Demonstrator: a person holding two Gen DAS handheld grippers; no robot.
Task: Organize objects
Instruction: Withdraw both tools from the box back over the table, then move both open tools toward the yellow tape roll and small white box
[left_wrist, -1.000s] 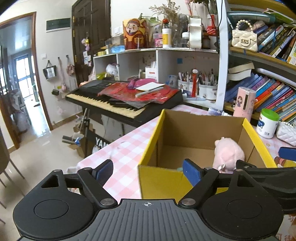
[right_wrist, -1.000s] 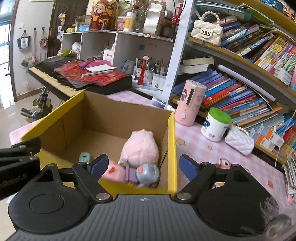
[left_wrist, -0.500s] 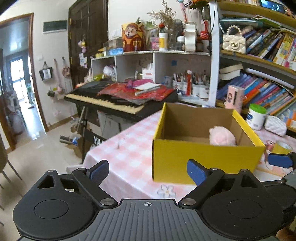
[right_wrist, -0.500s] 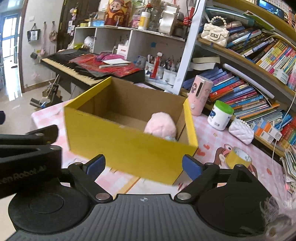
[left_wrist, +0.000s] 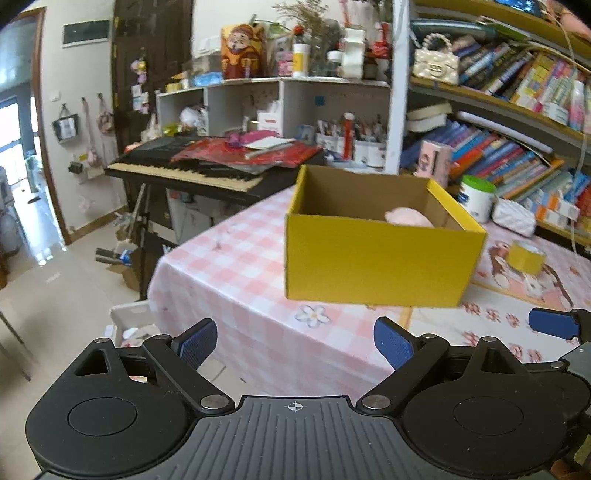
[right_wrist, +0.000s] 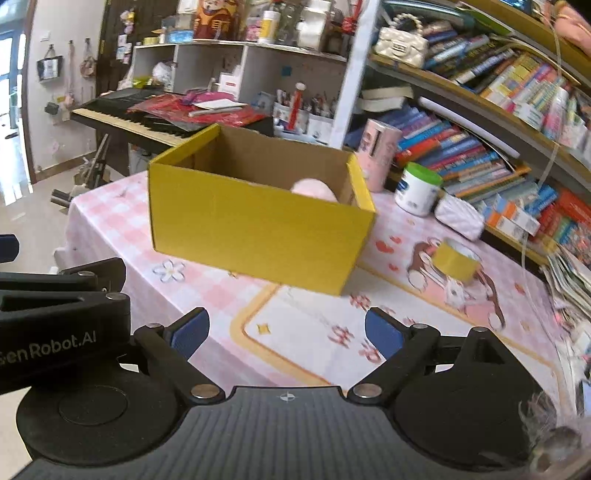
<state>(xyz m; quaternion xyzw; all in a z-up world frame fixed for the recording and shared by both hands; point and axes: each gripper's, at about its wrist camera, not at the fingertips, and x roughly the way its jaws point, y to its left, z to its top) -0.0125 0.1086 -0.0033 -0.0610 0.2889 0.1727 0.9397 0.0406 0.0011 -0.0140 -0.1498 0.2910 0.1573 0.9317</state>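
My left claw (left_wrist: 295, 343) and right claw (right_wrist: 287, 332) are both spread wide, empty, the right's jaws just widened. Ahead on the worktop (right_wrist: 317, 332) sits the yellow cardboard box (right_wrist: 255, 225) holding a pink plush toy (right_wrist: 314, 188). Only my left view shows the worktop's near edge and the floor (left_wrist: 55, 295) beyond it.

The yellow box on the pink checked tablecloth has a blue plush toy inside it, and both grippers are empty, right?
Not quite: the plush toy in the yellow box is pink, as the right wrist view shows. The left gripper and right gripper are indeed empty.
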